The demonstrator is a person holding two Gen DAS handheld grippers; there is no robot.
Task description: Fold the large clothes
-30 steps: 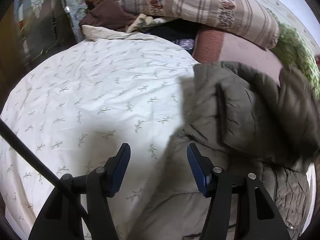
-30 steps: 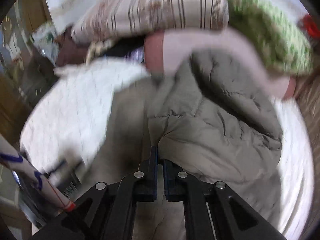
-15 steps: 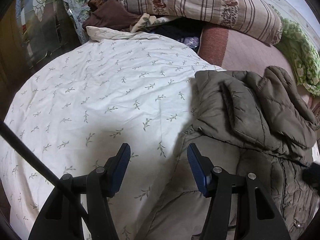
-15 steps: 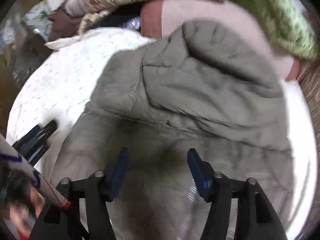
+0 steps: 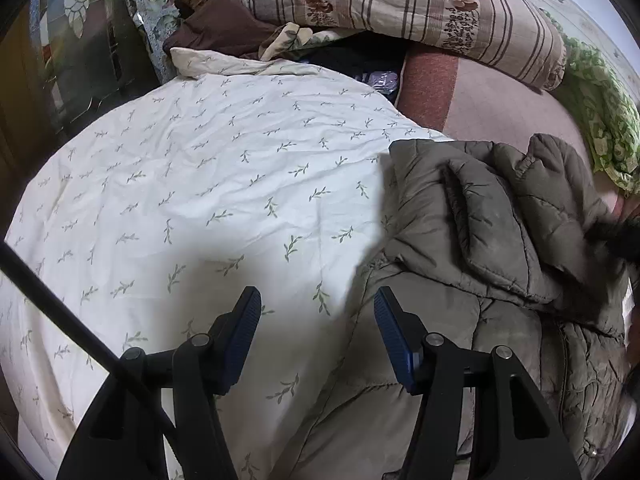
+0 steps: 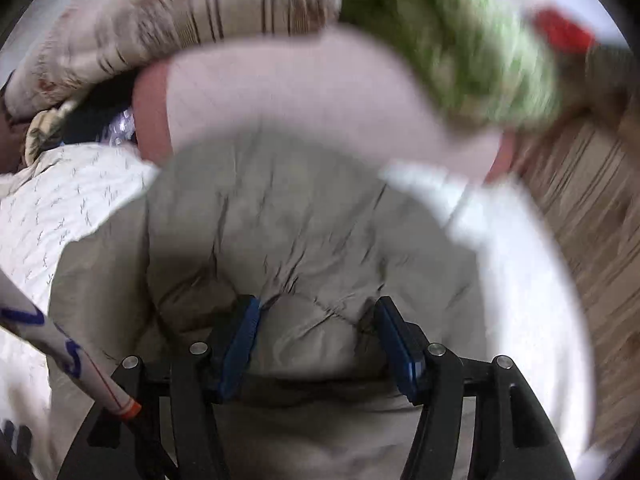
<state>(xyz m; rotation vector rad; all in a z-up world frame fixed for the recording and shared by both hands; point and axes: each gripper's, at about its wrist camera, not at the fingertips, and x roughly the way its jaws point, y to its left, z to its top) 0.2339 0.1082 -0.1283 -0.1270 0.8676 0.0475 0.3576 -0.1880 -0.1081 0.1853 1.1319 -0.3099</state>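
An olive-grey padded jacket (image 5: 492, 240) lies spread on the bed, resting partly on a white duvet printed with small green sprigs (image 5: 208, 184) and partly against a pinkish blanket (image 5: 492, 108) toward the head of the bed. One section of the jacket is folded over onto its body, and its pale lining shows along the near edge.

The left gripper (image 5: 316, 320) hangs above the line where the jacket's edge meets the duvet, its blue-padded jaws apart and holding nothing; one jaw is over the duvet, the other over the jacket's lining.

The right gripper (image 6: 316, 324) is down on the jacket (image 6: 304, 232). Its jaws have just been opening and now stand wide, with a puffy bulge of the quilted fabric sitting between them. The left pad (image 6: 240, 340) looks close against the cloth, but the view is badly blurred and I cannot tell whether the pads actually press on it.

Behind all this, a striped pillow with floral bands (image 5: 404, 12) is piled at the head of the bed, a green patterned cover (image 5: 600, 120) is bunched beside it, and brown clothing (image 5: 216, 28) lies in a heap at the far corner.
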